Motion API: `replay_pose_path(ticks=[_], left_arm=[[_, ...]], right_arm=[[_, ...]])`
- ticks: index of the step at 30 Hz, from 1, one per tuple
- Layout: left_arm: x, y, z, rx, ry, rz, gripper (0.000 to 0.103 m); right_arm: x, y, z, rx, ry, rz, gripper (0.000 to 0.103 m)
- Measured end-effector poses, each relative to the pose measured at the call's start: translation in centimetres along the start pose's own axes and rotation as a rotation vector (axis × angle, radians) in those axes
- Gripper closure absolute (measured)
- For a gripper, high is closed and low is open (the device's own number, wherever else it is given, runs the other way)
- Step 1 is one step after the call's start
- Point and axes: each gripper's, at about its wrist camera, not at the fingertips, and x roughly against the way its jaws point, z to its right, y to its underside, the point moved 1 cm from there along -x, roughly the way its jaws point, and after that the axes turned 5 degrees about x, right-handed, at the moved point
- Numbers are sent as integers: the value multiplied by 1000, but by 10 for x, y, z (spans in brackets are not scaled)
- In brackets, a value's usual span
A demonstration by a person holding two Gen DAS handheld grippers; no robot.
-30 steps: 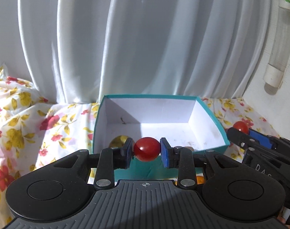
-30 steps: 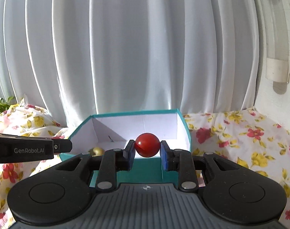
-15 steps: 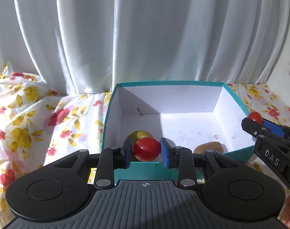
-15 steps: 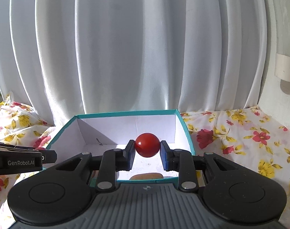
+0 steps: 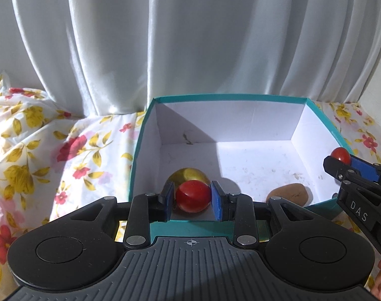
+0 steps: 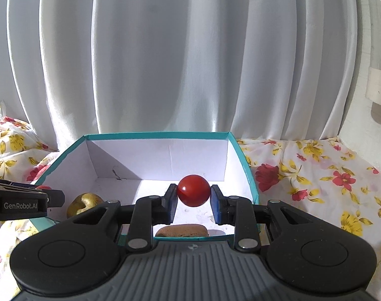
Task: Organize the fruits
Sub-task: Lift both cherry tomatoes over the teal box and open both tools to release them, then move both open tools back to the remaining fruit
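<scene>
My left gripper point(image 5: 192, 198) is shut on a red cherry tomato point(image 5: 193, 196), held just over the near wall of a teal box point(image 5: 139, 150) with a white inside. My right gripper point(image 6: 193, 196) is shut on a second red tomato point(image 6: 193, 190), above the same teal box point(image 6: 248, 173). In the left wrist view the right gripper point(image 5: 346, 161) enters from the right with its tomato point(image 5: 340, 154) over the box's right wall. A yellow-green fruit point(image 5: 190, 174) and a brown fruit point(image 5: 289, 193) lie on the box floor.
The box stands on a white cloth with red and yellow flowers point(image 5: 52, 155), also seen in the right wrist view as the flowered cloth point(image 6: 315, 175). A white curtain point(image 6: 165, 62) hangs close behind. A white wall with a tube fitting point(image 6: 378, 87) rises at the right.
Both grippers have come forward and down toward the box, each still holding its tomato. The box looks larger, and the two fruits on its floor have come into view.
</scene>
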Motion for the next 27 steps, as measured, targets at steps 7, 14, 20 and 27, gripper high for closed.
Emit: replay_pose_path(ticks=[7, 14, 20, 27], left_arm=[[-11, 1, -1, -3, 9, -18, 69], [-21, 0, 1, -13, 15, -34, 68], [-12, 1, -5, 14, 25, 49, 27], [34, 22, -18, 2, 52, 236, 19]], right_arm=[[-9, 3, 0, 10, 19, -9, 76], [-13, 6, -1, 24, 25, -17, 76], [-14, 8, 0, 19, 46, -17, 72], [22, 11, 14, -42, 92, 75, 64]])
